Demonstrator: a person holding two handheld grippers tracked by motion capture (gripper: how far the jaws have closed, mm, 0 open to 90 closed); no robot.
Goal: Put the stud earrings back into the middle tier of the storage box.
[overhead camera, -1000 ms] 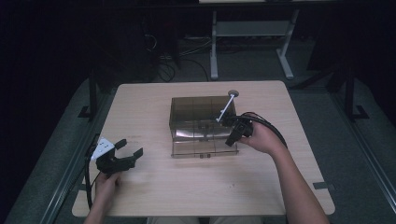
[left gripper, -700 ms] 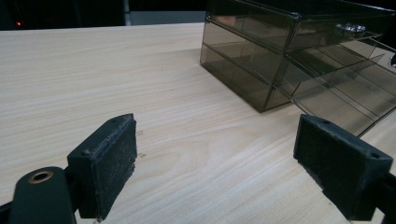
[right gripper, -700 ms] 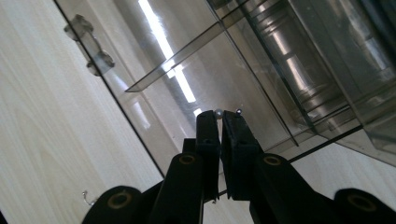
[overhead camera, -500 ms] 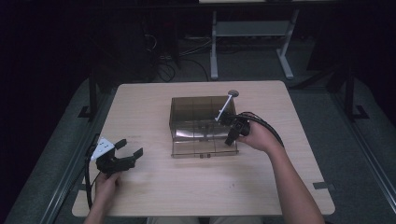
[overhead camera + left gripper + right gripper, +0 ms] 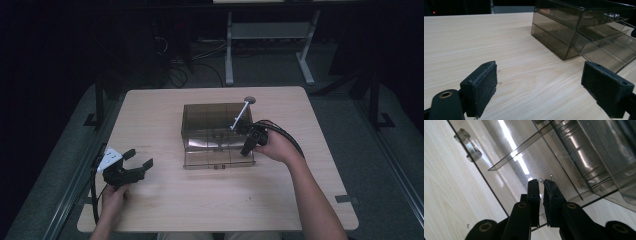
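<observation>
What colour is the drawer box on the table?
Smoky translucent brown drawer box, clearest in the left gripper view.

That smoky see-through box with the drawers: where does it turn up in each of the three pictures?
High view: the drawer box sits mid-table, one drawer pulled out toward the person, the right gripper at its right side.
Left gripper view: upper right, beyond the open jaws.
Right gripper view: its clear panels fill the upper frame, above the nearly closed jaws.
Shared landmark: the pale wood table.

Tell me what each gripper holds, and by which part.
Left gripper: open, nothing held. Right gripper: nearly shut over a drawer of the smoky organizer; a grip cannot be told.
</observation>
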